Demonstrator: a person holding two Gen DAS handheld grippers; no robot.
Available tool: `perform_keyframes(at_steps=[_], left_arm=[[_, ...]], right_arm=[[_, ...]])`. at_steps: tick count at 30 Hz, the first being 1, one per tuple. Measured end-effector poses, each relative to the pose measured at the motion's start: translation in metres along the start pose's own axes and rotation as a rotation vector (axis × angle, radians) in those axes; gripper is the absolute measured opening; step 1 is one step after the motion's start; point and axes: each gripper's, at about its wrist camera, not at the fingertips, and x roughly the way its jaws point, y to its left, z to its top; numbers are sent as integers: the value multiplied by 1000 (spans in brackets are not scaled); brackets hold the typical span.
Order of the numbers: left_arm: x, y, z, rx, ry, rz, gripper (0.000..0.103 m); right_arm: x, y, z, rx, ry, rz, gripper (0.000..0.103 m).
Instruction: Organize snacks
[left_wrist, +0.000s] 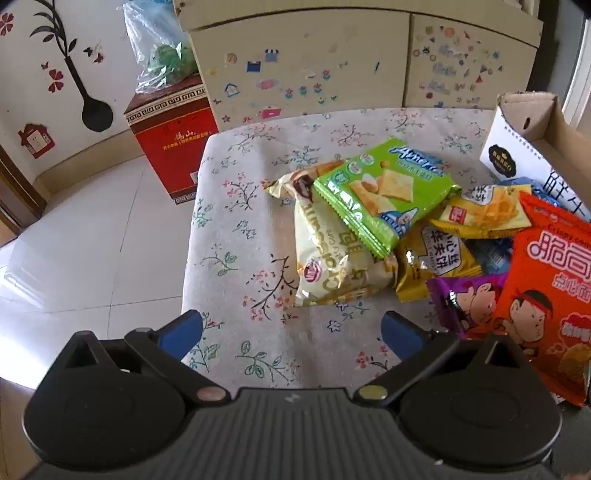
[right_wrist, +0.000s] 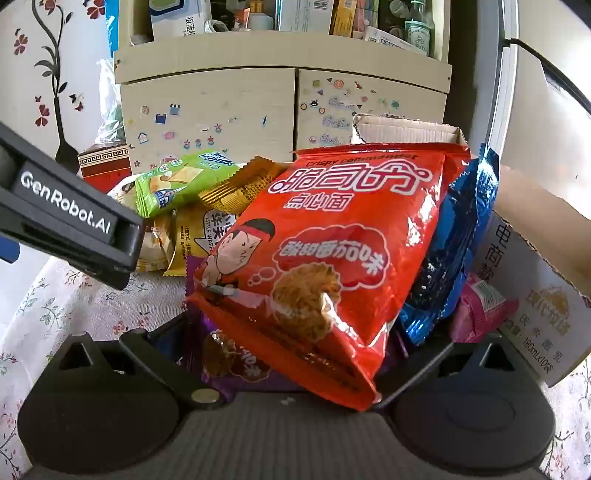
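Floral cloth (left_wrist: 236, 229) carries a snack heap beside a carton (left_wrist: 524, 147), green pack (left_wrist: 384, 192) uppermost, while the left gripper (left_wrist: 291, 332) hovers spread wide and empty, and the right gripper (right_wrist: 295, 354) has its jaws hidden under the red bag (right_wrist: 332, 251), grip unclear.

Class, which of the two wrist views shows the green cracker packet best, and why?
The left wrist view: the green cracker packet lies whole and unobstructed on top of the pile. In the right wrist view it is small and far off, partly hidden behind the other gripper's body.
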Motion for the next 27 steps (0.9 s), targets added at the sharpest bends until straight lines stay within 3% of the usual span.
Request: perform_keyframes(at_steps=[6,23,27], left_arm=[[-19,6,-2,-14,-53,-27,102],[-44,9,-7,-28,-93,-55,102],[-49,7,-5,-25,-90,-52,102]], right_arm=[[0,0,0,9,-2,7,103],[-1,2,-1,22,-2,-5,103],[-11,-1,-2,21,54,13,103]])
